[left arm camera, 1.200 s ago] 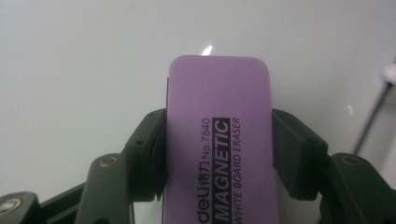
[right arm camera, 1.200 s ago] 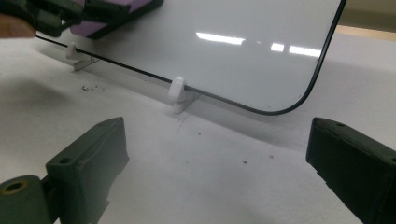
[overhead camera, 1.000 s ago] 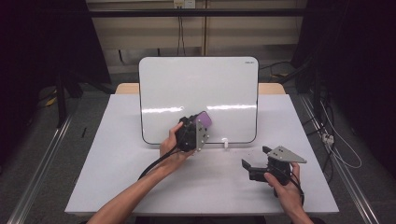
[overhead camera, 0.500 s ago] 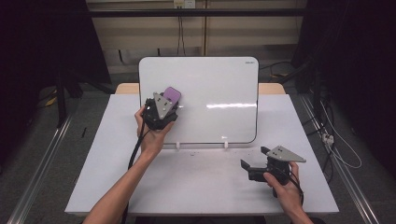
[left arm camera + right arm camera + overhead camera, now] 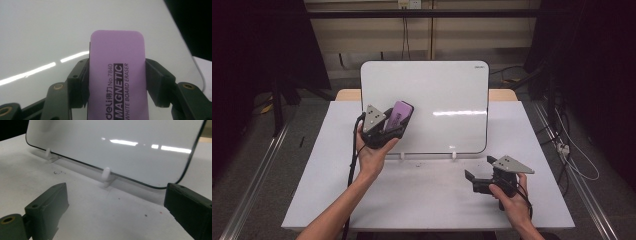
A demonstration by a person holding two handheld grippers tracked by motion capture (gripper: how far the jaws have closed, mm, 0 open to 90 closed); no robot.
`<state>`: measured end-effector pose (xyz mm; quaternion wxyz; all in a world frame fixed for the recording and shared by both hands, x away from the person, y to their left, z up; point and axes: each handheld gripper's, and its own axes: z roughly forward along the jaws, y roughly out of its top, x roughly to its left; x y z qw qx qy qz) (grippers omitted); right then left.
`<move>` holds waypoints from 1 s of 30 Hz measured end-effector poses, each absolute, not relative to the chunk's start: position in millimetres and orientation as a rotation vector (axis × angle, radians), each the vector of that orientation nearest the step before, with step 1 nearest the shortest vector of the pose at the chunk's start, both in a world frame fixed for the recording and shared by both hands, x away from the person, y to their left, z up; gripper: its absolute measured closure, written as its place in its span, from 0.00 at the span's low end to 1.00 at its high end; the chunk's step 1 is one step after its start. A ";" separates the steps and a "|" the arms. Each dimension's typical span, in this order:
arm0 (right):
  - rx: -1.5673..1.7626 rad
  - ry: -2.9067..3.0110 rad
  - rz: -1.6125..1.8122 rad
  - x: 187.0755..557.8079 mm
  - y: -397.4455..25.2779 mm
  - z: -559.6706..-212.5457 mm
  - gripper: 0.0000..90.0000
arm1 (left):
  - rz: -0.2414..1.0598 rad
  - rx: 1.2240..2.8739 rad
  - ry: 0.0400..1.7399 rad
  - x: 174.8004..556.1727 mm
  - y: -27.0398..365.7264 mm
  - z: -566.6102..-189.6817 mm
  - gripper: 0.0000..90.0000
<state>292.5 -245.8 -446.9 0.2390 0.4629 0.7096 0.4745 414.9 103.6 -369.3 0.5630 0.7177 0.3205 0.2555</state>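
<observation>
Since half a second ago, the left hand-held gripper [image 5: 393, 121] has been carried slightly rightward along the whiteboard [image 5: 437, 95], which stands upright on the bench [image 5: 422, 200]. A purple eraser [image 5: 117, 72], printed "MAGNETIC WHITE BOARD ERASER", is clamped between its jaws against the board's left part. The right hand-held gripper [image 5: 477, 175] is unmoved, jaws spread wide.

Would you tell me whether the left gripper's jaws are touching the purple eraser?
Touching. The left gripper view shows the left gripper with both black jaws pressed against the sides of the purple eraser, no gap on either side.
</observation>
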 end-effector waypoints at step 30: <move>1.127 1.984 1.454 304.1 -181.5 -442.5 0.06 | 0.399 1.627 0.719 372.0 111.2 -395.1 0.46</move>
